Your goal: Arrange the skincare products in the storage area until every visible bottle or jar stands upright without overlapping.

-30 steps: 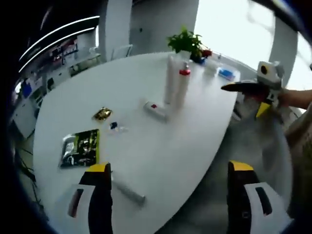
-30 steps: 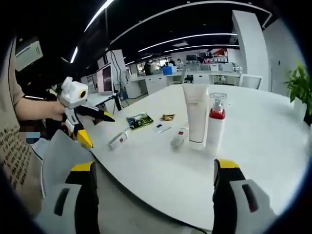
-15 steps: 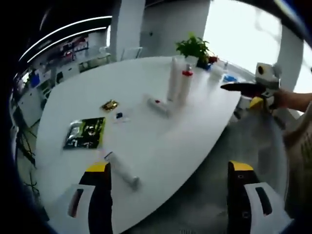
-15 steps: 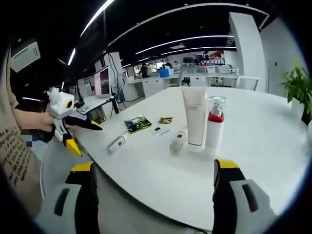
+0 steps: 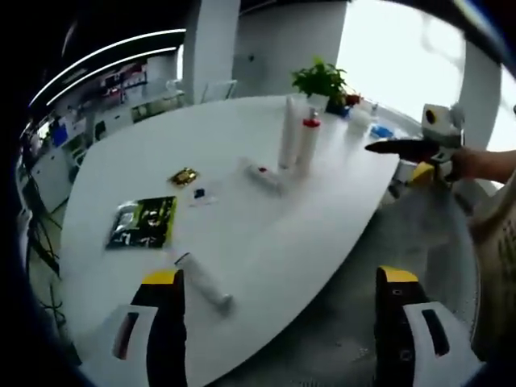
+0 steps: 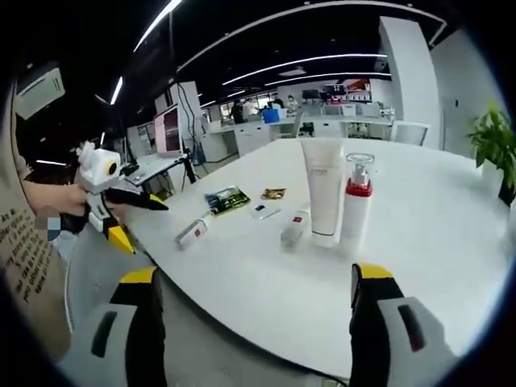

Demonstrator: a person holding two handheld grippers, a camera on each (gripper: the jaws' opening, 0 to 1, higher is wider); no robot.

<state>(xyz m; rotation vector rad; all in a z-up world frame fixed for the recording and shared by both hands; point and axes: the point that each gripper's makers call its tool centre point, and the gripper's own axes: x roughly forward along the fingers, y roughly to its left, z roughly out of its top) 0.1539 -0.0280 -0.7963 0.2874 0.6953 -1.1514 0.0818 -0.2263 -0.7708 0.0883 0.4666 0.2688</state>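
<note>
On the white table (image 5: 266, 242) a tall white tube (image 5: 289, 133) and a pump bottle with a red collar (image 5: 305, 145) stand upright side by side. A small tube with a red mark (image 5: 262, 176) lies flat beside them. Another white tube (image 5: 203, 282) lies near the table edge, just ahead of my left gripper (image 5: 280, 276), which is open and holds nothing. In the right gripper view the upright tube (image 6: 324, 189), pump bottle (image 6: 357, 205), small lying tube (image 6: 295, 228) and edge tube (image 6: 192, 232) lie ahead of my open, unloaded right gripper (image 6: 255, 274).
A green and black sachet (image 5: 143, 222), a gold sachet (image 5: 184, 175) and a small sachet (image 5: 199, 195) lie flat on the table. A potted plant (image 5: 322, 79) stands at the far end. The right gripper (image 5: 395, 161) hovers off the table's edge; the left gripper (image 6: 145, 226) does too.
The left gripper view has drawn back from the table, so the edge tube now lies ahead of its jaws. In the right gripper view the left gripper has shifted left and lower.
</note>
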